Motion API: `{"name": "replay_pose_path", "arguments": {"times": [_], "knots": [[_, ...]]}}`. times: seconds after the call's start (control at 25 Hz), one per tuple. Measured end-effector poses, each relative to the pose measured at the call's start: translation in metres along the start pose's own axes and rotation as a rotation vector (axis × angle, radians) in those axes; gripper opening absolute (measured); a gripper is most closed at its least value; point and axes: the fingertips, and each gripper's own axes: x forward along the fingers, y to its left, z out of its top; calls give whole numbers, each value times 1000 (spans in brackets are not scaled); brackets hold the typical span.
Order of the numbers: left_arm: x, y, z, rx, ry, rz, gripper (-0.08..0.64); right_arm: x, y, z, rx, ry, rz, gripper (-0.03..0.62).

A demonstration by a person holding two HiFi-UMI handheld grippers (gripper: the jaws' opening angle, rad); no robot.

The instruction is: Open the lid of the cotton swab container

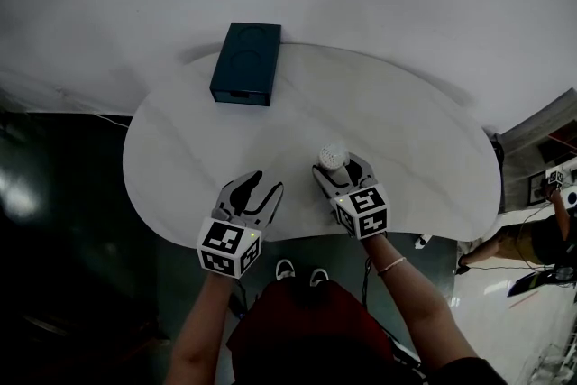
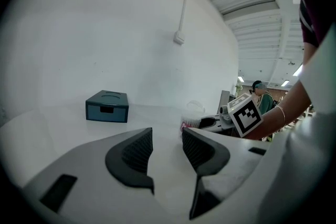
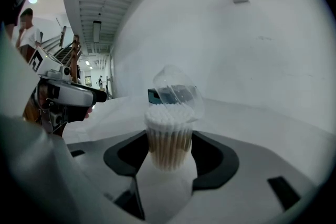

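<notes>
The clear cotton swab container (image 3: pixel 168 141), packed with white-tipped swabs, stands between the jaws of my right gripper (image 3: pixel 168 157), whose pads press on both its sides. Its transparent lid (image 3: pixel 176 93) is tipped up and back, so the swab tips are bare. From the head view the container (image 1: pixel 333 157) sits near the table's front edge, in my right gripper (image 1: pixel 341 169). My left gripper (image 1: pixel 268 182) hovers just to its left, open with nothing between its jaws. The left gripper view shows that gripper (image 2: pixel 167 139) and, past it, the container (image 2: pixel 192 115).
A dark teal box (image 1: pixel 245 63) lies at the far side of the rounded white table (image 1: pixel 406 131), against a white wall. The person's red top (image 1: pixel 306 320) is just below the table edge. Bystanders stand off to the right.
</notes>
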Motion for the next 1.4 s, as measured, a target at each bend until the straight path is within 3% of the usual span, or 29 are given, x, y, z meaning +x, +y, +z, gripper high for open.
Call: {"name": "replay_pose_path", "arguments": {"times": [0.88, 1.4], "knots": [[2, 9, 0, -17, 2, -14, 196, 16, 4, -17, -60, 110, 7, 264], [0, 12, -2, -16, 10, -10, 196, 16, 3, -16, -38, 96, 9, 264]]}}
